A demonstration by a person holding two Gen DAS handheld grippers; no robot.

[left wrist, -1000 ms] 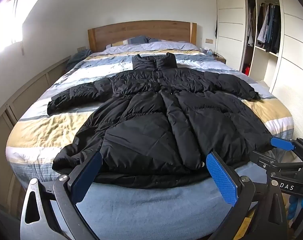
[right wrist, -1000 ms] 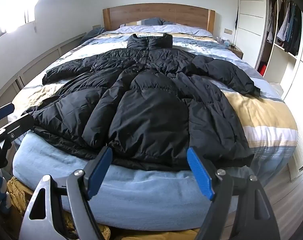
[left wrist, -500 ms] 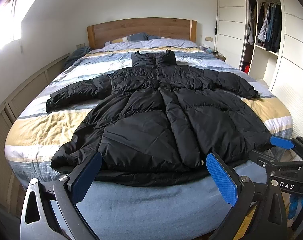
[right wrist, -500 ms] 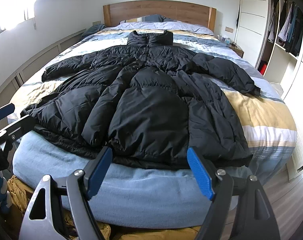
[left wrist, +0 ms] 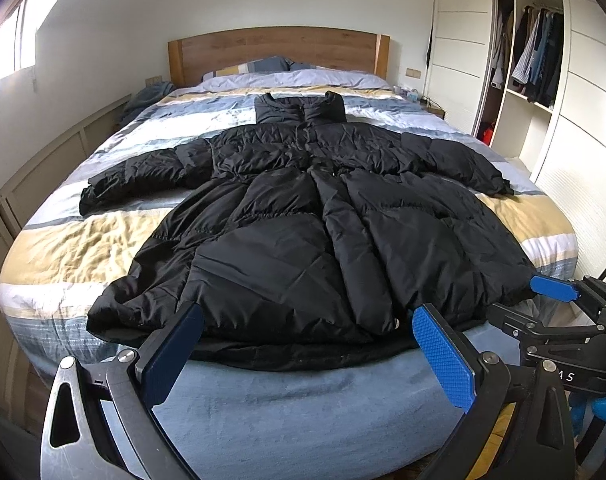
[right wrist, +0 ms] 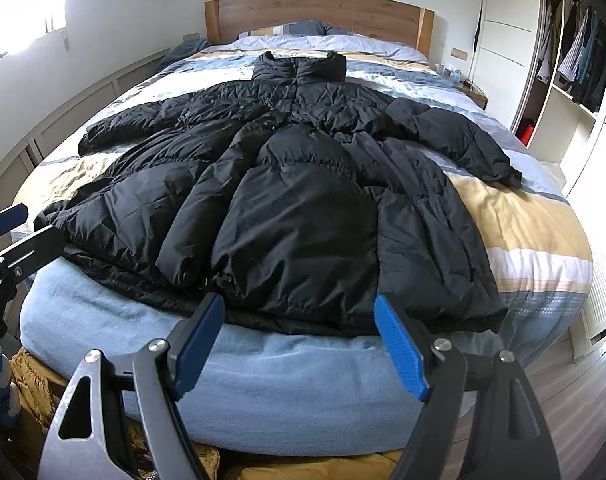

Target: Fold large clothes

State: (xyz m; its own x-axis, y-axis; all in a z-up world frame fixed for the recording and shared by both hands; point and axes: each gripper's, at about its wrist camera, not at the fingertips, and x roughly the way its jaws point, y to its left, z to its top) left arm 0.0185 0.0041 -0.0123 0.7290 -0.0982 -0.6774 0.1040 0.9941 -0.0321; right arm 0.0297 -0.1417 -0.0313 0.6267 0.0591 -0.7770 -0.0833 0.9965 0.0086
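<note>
A black padded coat (left wrist: 303,216) lies spread flat on the bed (left wrist: 63,248), front up, collar toward the wooden headboard (left wrist: 279,50) and hem at the foot end, where it overlaps a light blue blanket (left wrist: 287,404) covering the mattress edge. Both sleeves are extended outward, one to each side, resting on the striped duvet (right wrist: 515,232) in bands of yellow, white, grey and blue. The coat is unfolded; its skirt fans wide and shows loose creases. Pillows (left wrist: 263,66) sit against the headboard. The left tool (left wrist: 307,344) hovers just short of the hem near its middle, blue pads spread wide apart and gripping nothing. The right tool (right wrist: 299,332) is likewise held just off the foot of the bed facing the hem, its pads spread apart and empty; no contact with the coat is visible from either. Each tool appears at the edge of the other's view, side by side. An open wardrobe (left wrist: 531,60) with hanging clothes stands at the right wall. A window (left wrist: 7,40) admits strong light at the left. Yellow-brown fabric (right wrist: 35,380) lies below the bed's foot.
</note>
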